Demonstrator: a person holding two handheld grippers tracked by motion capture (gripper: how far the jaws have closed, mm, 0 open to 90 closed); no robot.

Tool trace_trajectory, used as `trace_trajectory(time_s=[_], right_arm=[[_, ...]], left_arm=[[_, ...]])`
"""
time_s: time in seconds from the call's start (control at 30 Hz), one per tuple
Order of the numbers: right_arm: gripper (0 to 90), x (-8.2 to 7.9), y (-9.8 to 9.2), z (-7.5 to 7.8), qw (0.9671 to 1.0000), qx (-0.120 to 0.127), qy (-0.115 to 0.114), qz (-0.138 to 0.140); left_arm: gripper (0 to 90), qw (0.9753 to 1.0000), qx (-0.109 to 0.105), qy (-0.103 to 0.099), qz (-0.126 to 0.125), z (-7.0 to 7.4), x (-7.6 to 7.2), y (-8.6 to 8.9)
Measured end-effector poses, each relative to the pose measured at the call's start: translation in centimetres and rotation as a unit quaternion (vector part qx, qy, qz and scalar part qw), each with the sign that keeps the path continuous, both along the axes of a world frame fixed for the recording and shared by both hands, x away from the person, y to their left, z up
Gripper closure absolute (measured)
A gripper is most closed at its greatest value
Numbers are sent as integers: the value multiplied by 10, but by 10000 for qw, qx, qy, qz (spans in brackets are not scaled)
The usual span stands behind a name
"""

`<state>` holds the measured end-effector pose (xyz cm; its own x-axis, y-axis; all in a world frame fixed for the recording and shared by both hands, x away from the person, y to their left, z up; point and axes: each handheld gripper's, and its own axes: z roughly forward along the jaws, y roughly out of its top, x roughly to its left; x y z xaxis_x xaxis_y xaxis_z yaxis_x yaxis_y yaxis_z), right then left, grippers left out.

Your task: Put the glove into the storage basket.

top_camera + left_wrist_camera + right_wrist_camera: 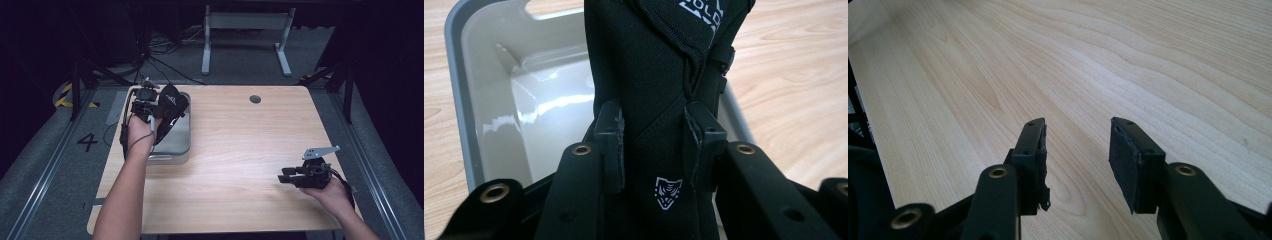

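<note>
The left gripper (pixel 654 145) pinches a black glove (pixel 649 75) between its jaws, holding it just above a shiny grey plastic bin (pixel 177 150) at the table's left edge. The glove looks soft, light and floppy, a stitched fabric with white logos; a grip across the flat cuff suits it. The right gripper (pixel 1075 160) hangs spread and empty over the pale wooden table (pixel 240 150).
</note>
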<state>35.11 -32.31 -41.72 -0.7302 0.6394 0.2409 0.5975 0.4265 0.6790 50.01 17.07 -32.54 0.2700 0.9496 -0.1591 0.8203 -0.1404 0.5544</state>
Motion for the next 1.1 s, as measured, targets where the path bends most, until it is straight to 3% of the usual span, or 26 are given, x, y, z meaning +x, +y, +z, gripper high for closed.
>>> trace_trajectory(time_s=[0.03, 0.13, 0.27, 0.5, 0.63, 1.1], right_arm=[[589, -1, -1, 0, 10000, 11, -2, -4], [589, -1, -2, 0, 10000, 14, 9, -20], [589, -2, -3, 0, 10000, 0, 1, -20], [587, -2, 1, -1, 10000, -39, 6, 46], [586, -1, 2, -2, 10000, -39, 17, 59], [585, -2, 2, 0, 9999, -7, -26, 110]], left_arm=[[657, 9999, -126, 18, 110, -5, 4, 3], [656, 9995, -187, 61, 230, -12, 8, 6], [655, 9994, -114, 101, 315, -20, 13, 5], [652, 9987, 47, 426, 270, -37, 22, -2], [648, 9981, 29, 545, 285, -44, 26, -2], [633, 9959, 145, 814, 358, -58, 33, -2]])
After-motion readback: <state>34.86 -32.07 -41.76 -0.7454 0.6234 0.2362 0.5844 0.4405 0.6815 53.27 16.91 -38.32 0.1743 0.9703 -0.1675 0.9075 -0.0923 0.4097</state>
